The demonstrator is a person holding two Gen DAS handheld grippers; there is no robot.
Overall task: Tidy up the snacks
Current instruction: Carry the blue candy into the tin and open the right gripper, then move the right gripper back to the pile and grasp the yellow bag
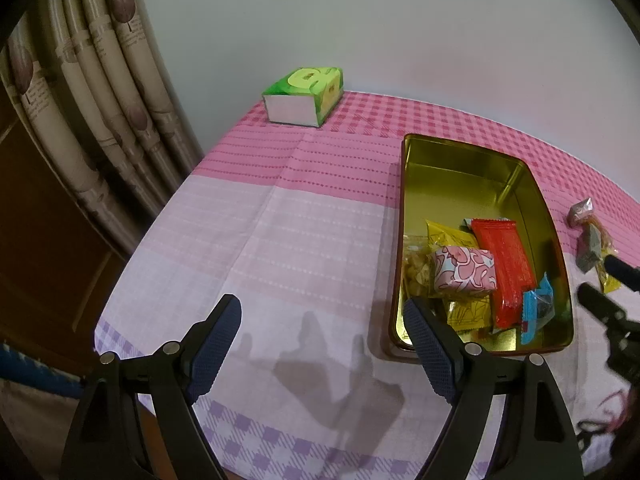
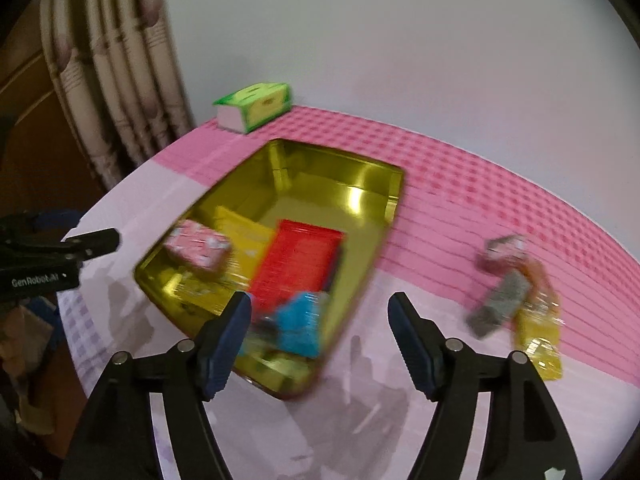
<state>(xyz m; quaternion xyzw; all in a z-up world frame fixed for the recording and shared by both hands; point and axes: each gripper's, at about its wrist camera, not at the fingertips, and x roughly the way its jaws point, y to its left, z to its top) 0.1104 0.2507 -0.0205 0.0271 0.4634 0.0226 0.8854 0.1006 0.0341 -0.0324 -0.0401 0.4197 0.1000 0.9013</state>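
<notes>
A gold tin (image 1: 460,160) (image 2: 304,168) sits on the pink tablecloth and holds several snacks: a red packet (image 1: 506,264) (image 2: 300,264), a pink patterned packet (image 1: 464,274) (image 2: 198,246), yellow packets and a blue one (image 1: 534,312) (image 2: 298,322). A few loose snacks (image 1: 590,244) (image 2: 516,292) lie on the cloth right of the tin. My left gripper (image 1: 322,320) is open and empty, left of the tin's near corner. My right gripper (image 2: 320,320) is open and empty above the tin's near right edge; this view is blurred.
A green tissue box (image 1: 306,94) (image 2: 256,106) stands at the table's far left corner by the wall. Curtains (image 1: 92,100) hang to the left. The table's edge (image 1: 120,272) drops off on the left side.
</notes>
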